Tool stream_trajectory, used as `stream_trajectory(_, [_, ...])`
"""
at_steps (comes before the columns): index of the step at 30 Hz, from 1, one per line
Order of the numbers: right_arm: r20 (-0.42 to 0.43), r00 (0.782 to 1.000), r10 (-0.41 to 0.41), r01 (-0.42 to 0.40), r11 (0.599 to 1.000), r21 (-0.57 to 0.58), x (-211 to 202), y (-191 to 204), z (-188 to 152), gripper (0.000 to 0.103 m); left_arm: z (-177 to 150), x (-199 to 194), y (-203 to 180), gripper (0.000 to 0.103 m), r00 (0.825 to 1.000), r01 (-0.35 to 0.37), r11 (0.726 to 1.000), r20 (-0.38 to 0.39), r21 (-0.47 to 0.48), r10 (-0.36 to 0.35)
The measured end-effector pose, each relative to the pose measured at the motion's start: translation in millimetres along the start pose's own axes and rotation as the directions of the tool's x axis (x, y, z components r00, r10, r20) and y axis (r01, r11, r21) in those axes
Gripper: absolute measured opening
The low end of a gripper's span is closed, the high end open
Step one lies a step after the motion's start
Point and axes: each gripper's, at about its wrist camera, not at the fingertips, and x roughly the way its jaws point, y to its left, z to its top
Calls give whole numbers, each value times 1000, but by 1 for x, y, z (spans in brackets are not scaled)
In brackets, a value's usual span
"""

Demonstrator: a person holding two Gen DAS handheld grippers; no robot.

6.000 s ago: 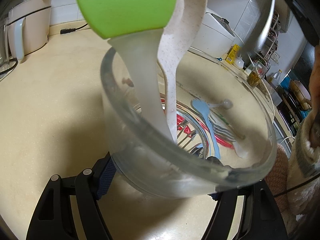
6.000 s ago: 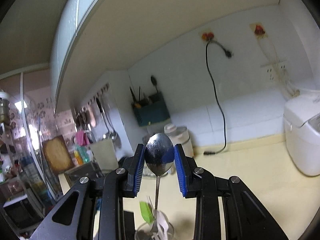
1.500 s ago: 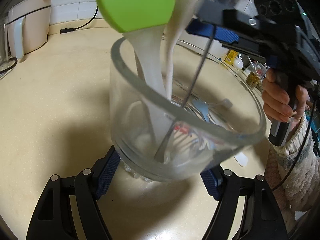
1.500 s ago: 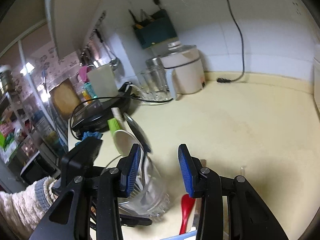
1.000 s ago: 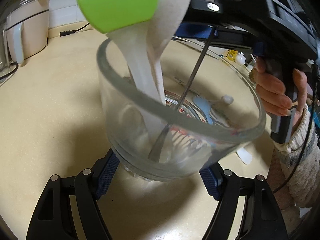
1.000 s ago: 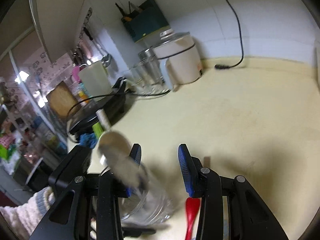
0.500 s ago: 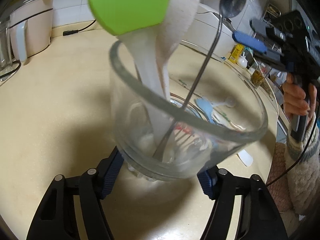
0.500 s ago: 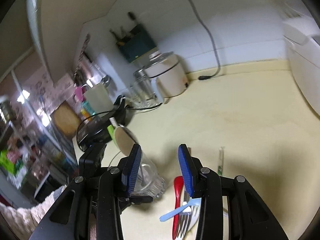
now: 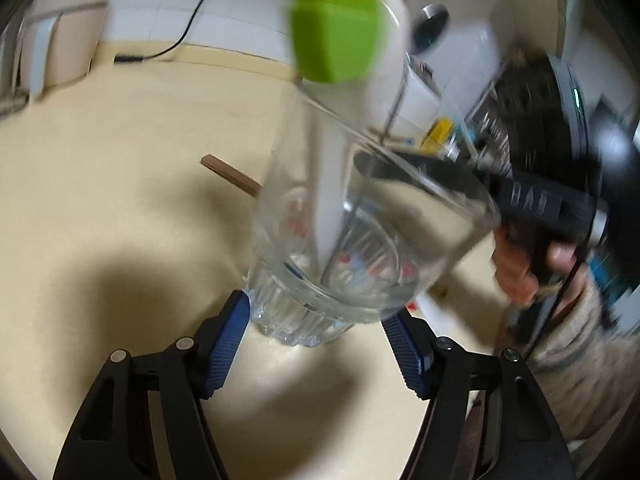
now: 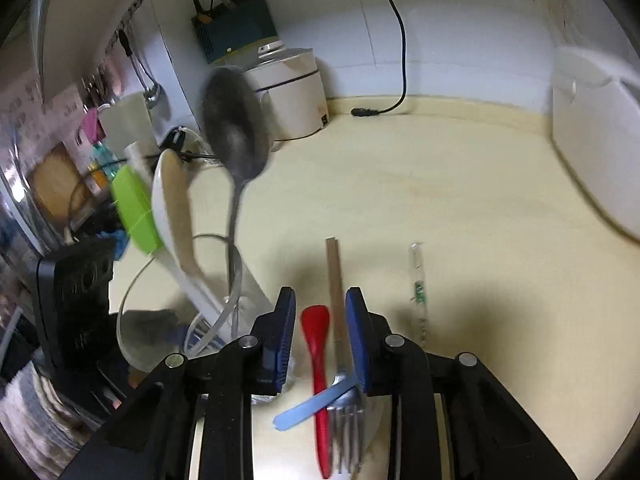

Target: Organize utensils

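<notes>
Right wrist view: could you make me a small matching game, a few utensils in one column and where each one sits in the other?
Things:
1. metal spoon
2. green brush
3. red spoon
4. metal fork

Places:
A. flat on the counter, between the blue pads of the right gripper
B. lying lowest in the view, tines toward the camera, under a light blue utensil
C. standing in the glass, dark bowl on top
D. leaning out of the glass beside the white spoon

Pairs: 1-C, 2-D, 3-A, 4-B
</notes>
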Motion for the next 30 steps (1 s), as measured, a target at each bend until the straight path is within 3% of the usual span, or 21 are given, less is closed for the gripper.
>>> stream_trajectory(4, [-1,1000,2,-2,1000,13,-1,-3,-1,27,-1,-1,2,71,1000,-2,1000,5,-16,2])
stream_trajectory(12, [-51,998,31,-31,999,11,4,0,-5,27,6,1,-14,71,990,-140,990,-13,17,140])
stream_trajectory(18, [-59,998,31,-31,1000,-3,9,8,-8,28,15,0,-23,75,956,-287,952,-36,106,292])
stream_trajectory(22, [-63,997,37,-37,999,-8,13,11,-12,27,24,-1,-24,76,950,-291,941,-65,170,305])
stream_trajectory(26, [-51,997,59,-60,998,-3,16,12,-11,28,37,4,-28,77,942,-299,907,-61,297,331])
stream_trajectory(30, [-47,996,80,-80,997,1,20,14,-12,27,50,11,-21,77,939,-306,900,-59,311,340])
